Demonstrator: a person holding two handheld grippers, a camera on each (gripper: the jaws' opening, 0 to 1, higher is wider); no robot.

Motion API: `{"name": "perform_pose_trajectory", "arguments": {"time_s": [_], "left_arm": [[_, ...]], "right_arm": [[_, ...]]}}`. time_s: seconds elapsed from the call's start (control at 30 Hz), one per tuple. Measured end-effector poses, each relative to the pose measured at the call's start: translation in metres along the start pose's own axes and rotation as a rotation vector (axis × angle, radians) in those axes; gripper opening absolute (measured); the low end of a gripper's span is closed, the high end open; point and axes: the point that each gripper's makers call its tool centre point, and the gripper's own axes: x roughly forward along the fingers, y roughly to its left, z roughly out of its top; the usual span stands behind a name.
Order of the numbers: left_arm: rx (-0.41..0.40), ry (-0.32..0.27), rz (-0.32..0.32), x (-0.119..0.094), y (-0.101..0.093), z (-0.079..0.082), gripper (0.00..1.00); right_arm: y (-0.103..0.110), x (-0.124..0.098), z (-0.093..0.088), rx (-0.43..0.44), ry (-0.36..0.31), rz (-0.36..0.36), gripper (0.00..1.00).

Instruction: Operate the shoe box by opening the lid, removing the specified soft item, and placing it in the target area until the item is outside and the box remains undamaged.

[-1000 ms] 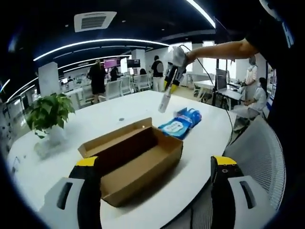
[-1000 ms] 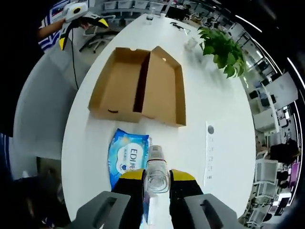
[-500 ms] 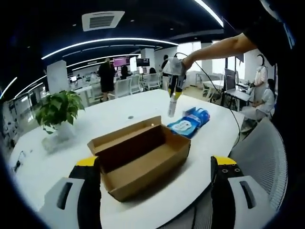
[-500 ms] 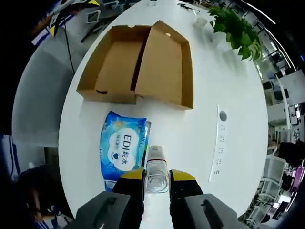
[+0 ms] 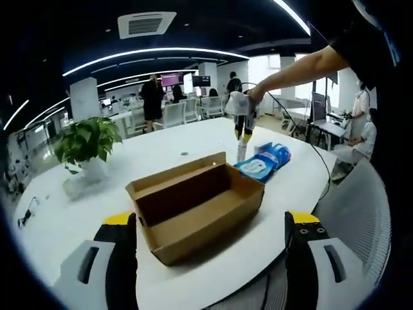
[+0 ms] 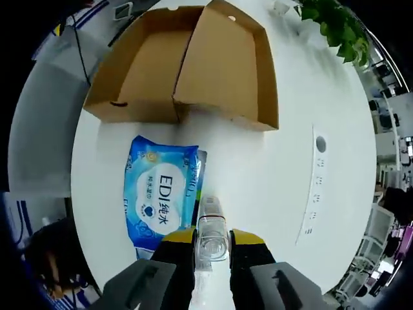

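Observation:
An open brown shoe box (image 5: 193, 200) lies on the white table (image 5: 116, 174) with its lid (image 6: 226, 64) folded back; its inside looks bare. A blue pack of wipes (image 6: 160, 194) lies flat beside the box, also visible as the blue pack (image 5: 263, 161). My right gripper (image 6: 211, 236) is shut on a clear plastic bottle (image 6: 210, 218), held just right of the pack. The left gripper view shows that right gripper (image 5: 241, 132) pointing down with the bottle (image 5: 242, 152) close to the table. My left gripper (image 5: 211, 218) stands wide open near the box's front, holding nothing.
A potted plant (image 5: 84, 145) stands on the table's far side, seen again as the plant (image 6: 335, 26). A mesh office chair (image 5: 352, 206) sits at the table's edge. A strip of sockets (image 6: 314, 187) runs along the tabletop. People stand in the office behind.
My right gripper has come down with the bottle toward the table beside the wipes pack. The left gripper view has shifted slightly; the box and pack have stayed put.

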Motion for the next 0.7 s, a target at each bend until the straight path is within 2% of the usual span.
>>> {"name": "perform_pose_trajectory", "arguments": {"time_s": [0.47, 0.7], "left_arm": [[-0.018, 0.014, 0.012, -0.001, 0.004, -0.008, 0.97], [-0.029, 0.024, 0.027, 0.001, 0.009, -0.011, 0.94]], "right_arm": [[-0.002, 0.003, 0.007, 0.037, -0.026, 0.026, 0.16], [-0.007, 0.005, 0.004, 0.048, -0.023, 0.008, 0.17]]}}
